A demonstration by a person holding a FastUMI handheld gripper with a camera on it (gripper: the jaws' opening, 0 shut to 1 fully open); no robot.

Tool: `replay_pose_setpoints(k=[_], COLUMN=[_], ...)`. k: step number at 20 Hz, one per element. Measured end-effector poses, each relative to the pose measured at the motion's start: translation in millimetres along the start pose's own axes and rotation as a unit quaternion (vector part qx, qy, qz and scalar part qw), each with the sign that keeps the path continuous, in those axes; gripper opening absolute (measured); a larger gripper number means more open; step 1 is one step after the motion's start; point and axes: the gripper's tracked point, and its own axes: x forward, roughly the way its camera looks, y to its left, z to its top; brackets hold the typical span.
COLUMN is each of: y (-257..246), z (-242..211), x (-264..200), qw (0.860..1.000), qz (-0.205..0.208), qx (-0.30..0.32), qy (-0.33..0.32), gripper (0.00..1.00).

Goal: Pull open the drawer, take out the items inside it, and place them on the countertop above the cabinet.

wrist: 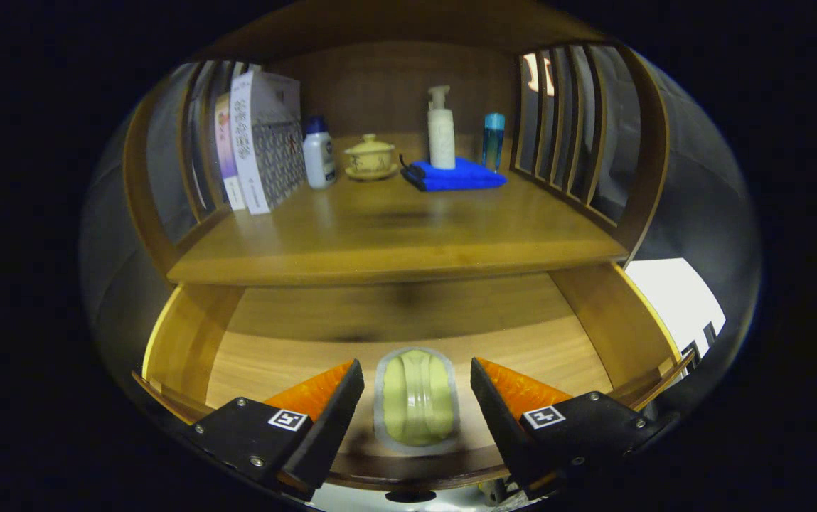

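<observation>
Pale-green oblong item point(417, 397), sealed in a clear pouch: lying flat on the floor of the opened drawer point(579, 355), close to its front edge. Long axis is set along 12–6 o'clock, in line with the fingers' reach. Gripper point(417, 405): fingers spread wide, one to each side of the item at 9 and 3 o'clock, nothing gripped; contact is not seen, and a gap is visible on both sides. The narrow width is judged to be presented to the jaws, so a straight closing should suffice. No other drawer contents are made out. Countertop point(394, 235), at 12 o'clock above: blue folded cloth point(456, 175), white pump bottle point(441, 129), blue vial point(493, 139), lidded tea bowl point(370, 156), white bottle point(318, 153), boxes point(266, 142).
</observation>
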Motion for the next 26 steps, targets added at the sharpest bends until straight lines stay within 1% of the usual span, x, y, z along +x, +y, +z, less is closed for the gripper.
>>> replay_pose_setpoints(k=[4, 6, 7, 8, 9, 10, 12, 14, 15, 18, 22, 26], y=[-0.4, -4.2, -4.9, -7.3, -6.4, -6.4, -3.0, -3.2, -2.9, -6.6, -9.3, -22.4], z=[-8.5, -17.3, -23.7, -27.0, -25.6, -26.0, -25.2, -25.7, -25.4, -22.0, -3.7, 18.7], x=[16.1, 20.8, 23.8, 22.7, 25.9, 25.5, 26.7, 25.8, 24.3, 18.9, -0.3, -27.6], qw=[0.999, 0.998, 0.998, 0.997, 0.997, 0.997, 0.997, 0.997, 0.997, 0.998, 1.000, 0.998], qz=[-0.001, -0.006, -0.008, -0.015, -0.010, -0.011, -0.002, -0.001, 0.000, -0.003, -0.002, -0.009], qx=[-0.007, -0.011, -0.012, -0.015, -0.016, -0.015, -0.011, -0.015, -0.015, -0.006, 0.026, 0.056], qy=[0.031, 0.055, 0.069, 0.080, 0.076, 0.078, 0.077, 0.075, 0.075, 0.061, 0.015, -0.038], gripper=[0.94, 0.81, 0.73, 0.70, 0.66, 0.65, 0.54, 0.23, 0.23, 0.19, 0.18, 0.17])
